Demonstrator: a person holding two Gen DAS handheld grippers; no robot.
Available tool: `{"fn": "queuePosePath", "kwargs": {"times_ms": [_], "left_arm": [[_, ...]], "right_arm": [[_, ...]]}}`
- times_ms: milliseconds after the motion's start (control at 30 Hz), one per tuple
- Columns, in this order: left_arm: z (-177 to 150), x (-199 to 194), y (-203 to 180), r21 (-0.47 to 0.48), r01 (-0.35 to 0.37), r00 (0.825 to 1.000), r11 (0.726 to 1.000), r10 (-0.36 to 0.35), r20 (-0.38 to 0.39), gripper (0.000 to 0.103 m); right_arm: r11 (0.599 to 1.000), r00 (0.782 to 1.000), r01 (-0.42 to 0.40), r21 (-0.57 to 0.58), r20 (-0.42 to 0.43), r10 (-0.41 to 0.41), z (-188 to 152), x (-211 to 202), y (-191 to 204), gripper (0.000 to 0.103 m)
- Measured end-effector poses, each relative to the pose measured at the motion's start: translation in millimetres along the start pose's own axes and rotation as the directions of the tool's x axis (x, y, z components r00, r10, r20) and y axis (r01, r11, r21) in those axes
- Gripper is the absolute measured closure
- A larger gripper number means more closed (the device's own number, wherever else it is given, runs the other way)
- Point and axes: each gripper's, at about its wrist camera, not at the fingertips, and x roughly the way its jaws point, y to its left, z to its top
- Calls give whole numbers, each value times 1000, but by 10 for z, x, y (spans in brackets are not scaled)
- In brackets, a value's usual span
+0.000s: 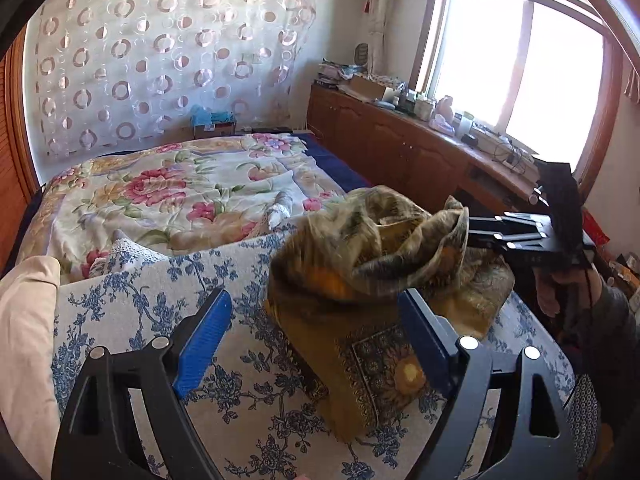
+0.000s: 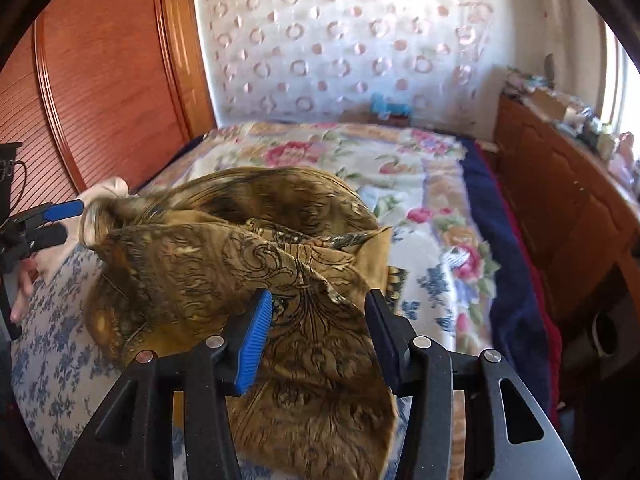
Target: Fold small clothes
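Observation:
A brown and gold patterned cloth (image 1: 372,280) lies bunched on the blue-flowered bed cover (image 1: 160,300); it also fills the right wrist view (image 2: 248,264). My left gripper (image 1: 316,332) is open, its blue pads wide apart, with the near end of the cloth between them. In the right wrist view the left gripper (image 2: 76,220) touches the cloth's far left corner. My right gripper (image 2: 320,320) is open over the cloth's near part. In the left wrist view its fingers (image 1: 492,228) reach the raised right edge of the cloth, which blurs.
The bed beyond carries a pink-flowered quilt (image 1: 180,188). A wooden cabinet (image 1: 400,144) with clutter on top runs along the right under the window. A wooden wardrobe (image 2: 92,80) stands on the left. A cream pillow (image 1: 24,320) lies at the left edge.

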Motion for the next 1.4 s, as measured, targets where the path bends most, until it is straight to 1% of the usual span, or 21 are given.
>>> {"fn": "queuePosePath", "kwargs": {"times_ms": [100, 133, 167, 200, 267, 333, 400, 467, 600, 633, 700, 733, 767, 867, 1000, 1100, 1233, 1300, 1333, 1367, 1400], "left_arm": [[-61, 56, -4, 10, -8, 1000, 1000, 8, -24, 17], [-80, 81, 4, 8, -7, 999, 1000, 7, -32, 17], [-91, 99, 10, 6, -7, 999, 1000, 7, -38, 17], [-102, 129, 13, 5, -9, 999, 1000, 9, -48, 17], [-108, 195, 10, 8, -21, 998, 1000, 21, -66, 17], [-87, 281, -3, 20, -39, 996, 999, 41, -74, 17], [-68, 364, 0, 26, -58, 995, 998, 60, -78, 17], [-50, 461, 16, 31, -75, 993, 997, 78, -93, 17], [-24, 660, 74, 20, -75, 988, 997, 77, -135, 17], [-22, 708, 99, 11, -76, 986, 997, 77, -150, 17], [-23, 774, 146, -10, -69, 983, 998, 66, -168, 17], [-27, 807, 175, -26, -63, 982, 998, 58, -179, 17], [-31, 828, 179, -33, -60, 981, 998, 53, -185, 17], [-45, 912, 212, -63, -38, 978, 997, 24, -209, 17], [-59, 1002, 225, -99, -3, 975, 995, -19, -222, 24], [-53, 1001, 227, -121, 15, 976, 993, -41, -213, 29], [-54, 997, 218, -148, 59, 973, 987, -89, -211, 45], [-49, 1003, 212, -155, 60, 973, 986, -92, -211, 54], [-44, 1000, 205, -157, 56, 974, 986, -88, -209, 65], [-32, 1000, 213, -152, 57, 974, 987, -88, -209, 81], [-27, 991, 177, -140, 58, 974, 988, -87, -211, 84]], "right_arm": [[1000, 999, -12, 20, -30, 12, 98, 160, -95, 54], [999, 999, -42, 22, -27, 43, 117, 136, -134, 72], [997, 997, -69, 20, -26, 69, 134, 122, -130, 98], [996, 996, -86, 15, -22, 86, 170, 115, -140, 99], [995, 996, -92, 37, 24, 91, 165, 30, -249, 100], [996, 997, -42, 76, 74, 36, 127, -31, -360, 100], [994, 996, 9, 105, 84, -18, 93, -51, -417, 100], [987, 995, 60, 152, 73, -71, 64, -25, -502, 100], [980, 995, 96, 177, 11, -99, 28, 85, -475, 100], [981, 995, 91, 173, 15, -96, 52, 65, -426, 96], [979, 993, 112, 169, 5, -115, 71, 44, -411, 74], [982, 996, 83, 168, 5, -86, 64, 33, -401, 51], [985, 999, 47, 166, 7, -49, 48, 27, -386, 37], [988, 998, 61, 141, -27, -57, 10, 100, -384, 34], [985, 996, 59, 164, -69, -49, -17, 172, -502, 28], [983, 997, 51, 176, -71, -38, 21, 192, -523, 27], [987, 995, 15, 158, -95, 0, 0, 255, -467, 27], [989, 995, -3, 147, -95, 17, 7, 220, -434, 36], [988, 995, -24, 150, -93, 38, 1, 226, -437, 48], [988, 994, -40, 149, -95, 55, -3, 231, -428, 58], [989, 994, -52, 141, -92, 65, -6, 218, -414, 66]]}}
